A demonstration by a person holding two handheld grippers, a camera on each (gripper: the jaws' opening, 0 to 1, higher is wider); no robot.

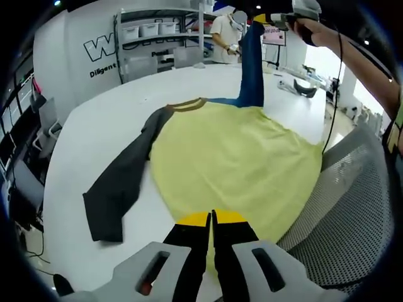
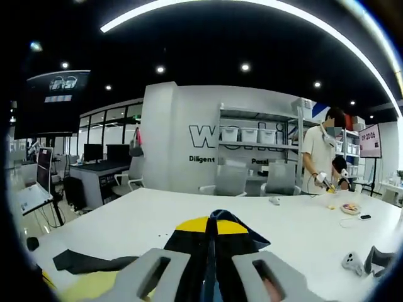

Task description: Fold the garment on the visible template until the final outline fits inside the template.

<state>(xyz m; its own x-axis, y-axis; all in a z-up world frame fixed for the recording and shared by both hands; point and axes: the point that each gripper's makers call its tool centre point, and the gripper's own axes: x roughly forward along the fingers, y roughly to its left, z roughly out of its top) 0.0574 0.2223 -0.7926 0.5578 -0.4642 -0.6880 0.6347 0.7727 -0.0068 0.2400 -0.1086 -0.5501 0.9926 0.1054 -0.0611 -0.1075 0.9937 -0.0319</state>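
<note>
1. A yellow raglan shirt lies spread on a large white table, its brown collar pointing away from the left gripper view's camera.
2. The shirt's dark grey sleeve lies flat on the table, angled out toward that view's left.
3. The left gripper sits at the near hem of the shirt; its yellow-tipped jaws are pressed together, and the yellow cloth appears pinched between them.
4. The shirt's blue sleeve is lifted up off the table, stretched from the shoulder to the top of the left gripper view, where the right gripper holds its cuff in a person's hand.
5. In the right gripper view, the right gripper has its jaws closed on the blue sleeve, whose dark blue cloth spills from between the tips.
6. Beyond the table, a person in a white top stands near grey shelving with white bins.
7. A perforated grey chair back stands beside the table edge, at the right of the left gripper view.
</note>
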